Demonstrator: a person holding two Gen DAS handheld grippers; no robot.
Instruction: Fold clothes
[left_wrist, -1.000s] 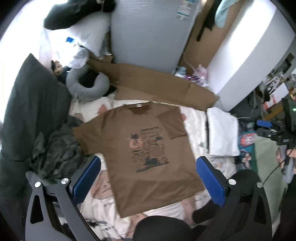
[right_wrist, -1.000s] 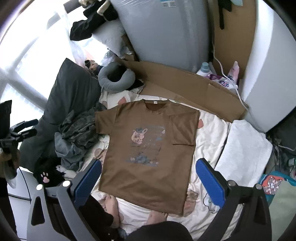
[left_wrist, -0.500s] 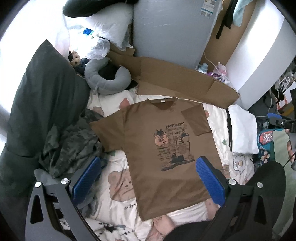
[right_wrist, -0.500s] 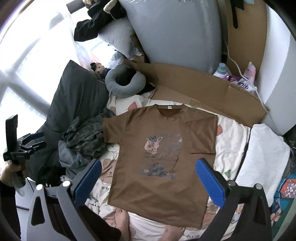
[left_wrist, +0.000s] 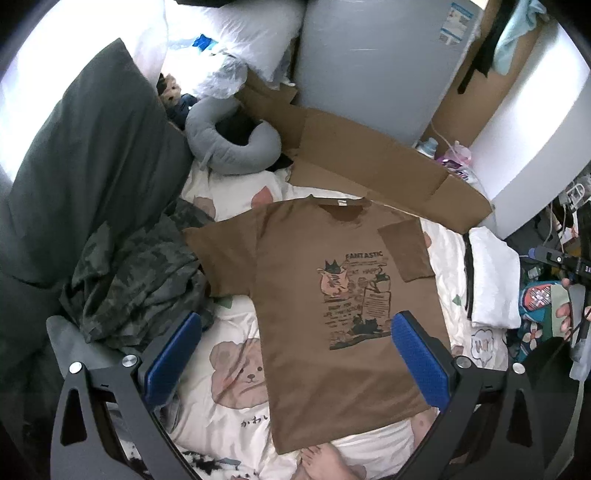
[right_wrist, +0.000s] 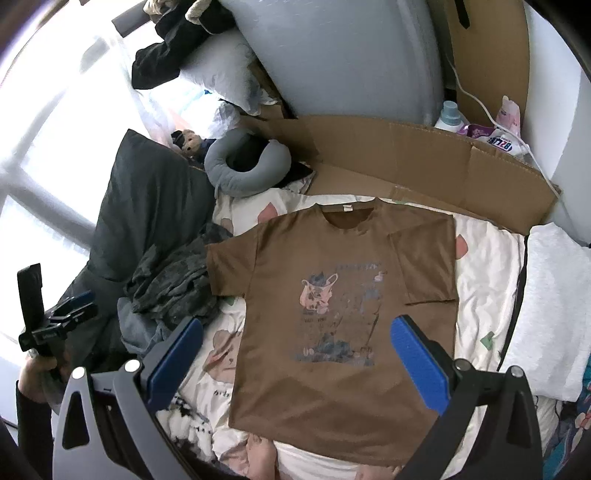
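A brown T-shirt (left_wrist: 332, 306) lies flat, print side up, on a bed (left_wrist: 229, 354) covered with a white bear-pattern sheet. Its collar points toward the far wall. One sleeve is folded in over the chest; the other sleeve is spread out toward a crumpled pile of dark camouflage clothing (left_wrist: 136, 280) that touches the sleeve's edge. Beyond that pile a large dark pillow (left_wrist: 88, 166) leans up at the side of the bed. A grey neck pillow (left_wrist: 229, 147) sits past the collar, next to a small stuffed toy (right_wrist: 188, 140). A flattened cardboard sheet (left_wrist: 373, 162) lies along the head of the bed, its edge just beside the collar. A folded white cloth (left_wrist: 495, 280) rests on the bed on the folded-sleeve side, apart from the shirt. Bottles (right_wrist: 450, 114) stand behind the cardboard, against the wall. The person's bare toes (left_wrist: 325, 461) show at the shirt's bottom hem.

The left gripper (left_wrist: 295, 362) hangs above the lower half of the shirt with its jaws spread wide and nothing between them. In the left wrist view one blue pad (left_wrist: 173, 354) sits over the sheet beside the shirt and the other over the shirt's side edge near the print. The right gripper (right_wrist: 295, 362) is likewise held above the shirt, jaws spread wide and empty, framing the shirt's lower body. Neither gripper touches the fabric.
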